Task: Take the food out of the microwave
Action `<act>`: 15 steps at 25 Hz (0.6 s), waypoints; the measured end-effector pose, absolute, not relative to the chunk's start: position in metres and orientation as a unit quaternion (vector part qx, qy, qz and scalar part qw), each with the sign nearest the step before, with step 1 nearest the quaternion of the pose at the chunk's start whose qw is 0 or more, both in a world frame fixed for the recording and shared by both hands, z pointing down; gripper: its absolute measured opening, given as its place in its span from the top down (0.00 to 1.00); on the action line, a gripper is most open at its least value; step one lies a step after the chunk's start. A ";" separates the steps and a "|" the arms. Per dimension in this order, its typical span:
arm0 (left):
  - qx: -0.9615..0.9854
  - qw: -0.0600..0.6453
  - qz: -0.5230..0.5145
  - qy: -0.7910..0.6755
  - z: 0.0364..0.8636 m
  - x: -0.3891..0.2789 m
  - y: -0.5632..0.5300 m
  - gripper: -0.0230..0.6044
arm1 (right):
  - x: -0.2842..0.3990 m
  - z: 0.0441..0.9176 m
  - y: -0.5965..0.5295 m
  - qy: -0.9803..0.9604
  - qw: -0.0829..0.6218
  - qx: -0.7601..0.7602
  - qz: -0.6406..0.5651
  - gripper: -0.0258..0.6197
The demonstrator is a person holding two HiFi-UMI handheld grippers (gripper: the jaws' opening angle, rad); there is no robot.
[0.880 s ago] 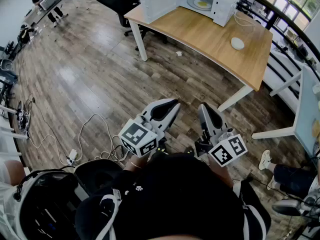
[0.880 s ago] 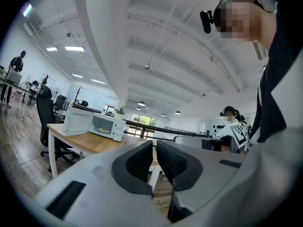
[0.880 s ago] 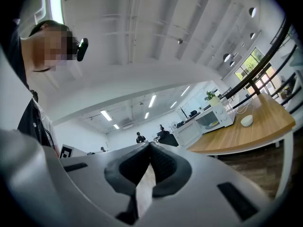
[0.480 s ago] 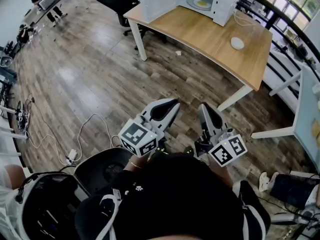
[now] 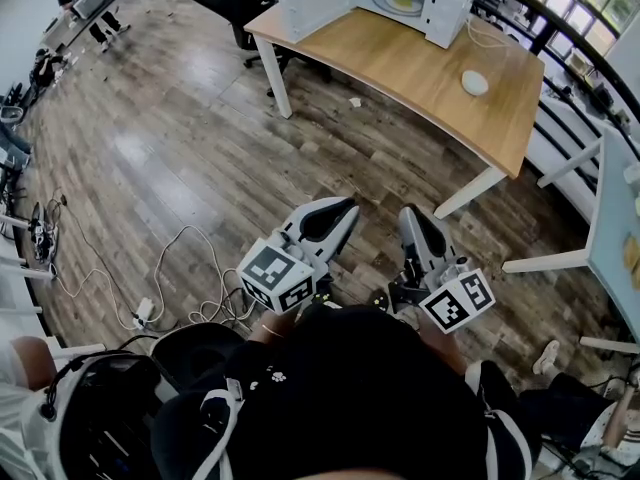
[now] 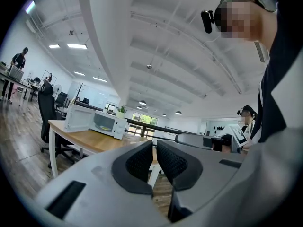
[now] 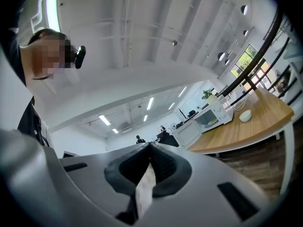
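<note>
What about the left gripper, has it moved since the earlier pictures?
No. The left gripper stays just as far short of the table, no nearer the microwave.

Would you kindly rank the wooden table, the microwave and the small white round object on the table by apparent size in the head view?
1. wooden table
2. microwave, door open
3. small white round object
All three sit at a similar distance, so the order looks reliable.
</note>
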State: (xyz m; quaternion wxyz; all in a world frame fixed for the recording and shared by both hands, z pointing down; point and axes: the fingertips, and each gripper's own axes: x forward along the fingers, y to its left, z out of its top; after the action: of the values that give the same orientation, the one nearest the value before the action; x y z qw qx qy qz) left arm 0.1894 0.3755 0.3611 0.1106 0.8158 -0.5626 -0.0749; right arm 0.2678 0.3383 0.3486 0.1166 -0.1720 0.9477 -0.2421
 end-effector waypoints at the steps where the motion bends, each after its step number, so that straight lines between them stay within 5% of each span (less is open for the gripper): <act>1: 0.816 0.112 -0.076 -0.562 0.361 0.188 0.375 0.91 | 0.267 0.348 0.338 0.947 0.117 -0.173 -0.243 0.96; 15: 0.813 0.112 -0.083 -0.565 0.366 0.154 0.381 0.91 | 0.240 0.352 0.338 0.945 0.117 -0.183 -0.244 0.96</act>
State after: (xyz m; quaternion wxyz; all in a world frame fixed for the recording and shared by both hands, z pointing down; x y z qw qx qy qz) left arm 0.1543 0.3811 0.3663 0.1124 0.8134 -0.5646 -0.0832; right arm 0.2400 0.3377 0.3517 0.1170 -0.1831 0.9451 -0.2440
